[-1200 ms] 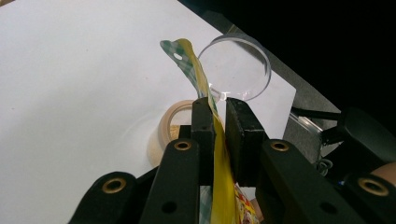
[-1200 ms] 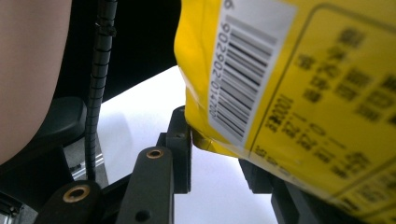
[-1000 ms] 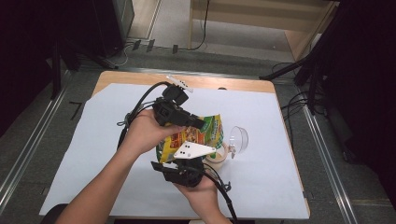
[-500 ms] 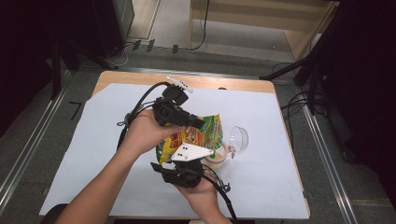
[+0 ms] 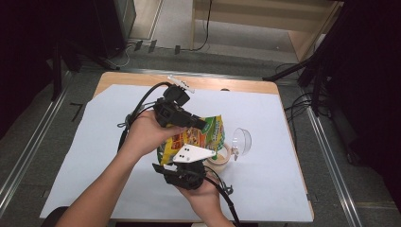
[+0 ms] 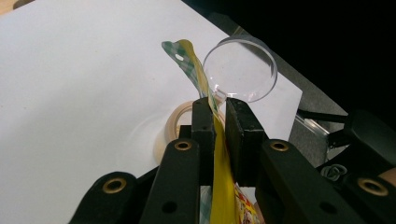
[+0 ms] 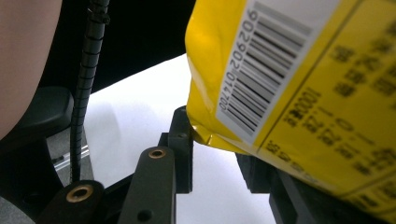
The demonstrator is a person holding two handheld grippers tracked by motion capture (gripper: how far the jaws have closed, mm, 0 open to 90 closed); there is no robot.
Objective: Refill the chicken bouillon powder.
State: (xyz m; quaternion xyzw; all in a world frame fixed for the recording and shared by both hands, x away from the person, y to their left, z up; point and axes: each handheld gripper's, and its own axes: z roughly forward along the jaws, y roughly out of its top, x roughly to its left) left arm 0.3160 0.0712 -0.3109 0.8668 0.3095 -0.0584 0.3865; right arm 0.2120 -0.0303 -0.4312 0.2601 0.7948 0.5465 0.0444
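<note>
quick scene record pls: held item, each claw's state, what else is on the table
held item: yellow snack bag, lifted off the table between both claws
left claw: shut on the bag's top edge
right claw: at the bag's lower corner; one jaw hidden behind the bag, grip cannot be told
tape roll: flat on the white sheet, under the bag
clear cup: lying on its side, right of the bag

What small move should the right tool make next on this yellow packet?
Probably close the right tool on the packet's lower corner. The left tool is already shut on the packet's top edge, while the right tool's jaws stand open with the corner between them. A second grip would steady the packet above the tape roll and clear cup.
</note>
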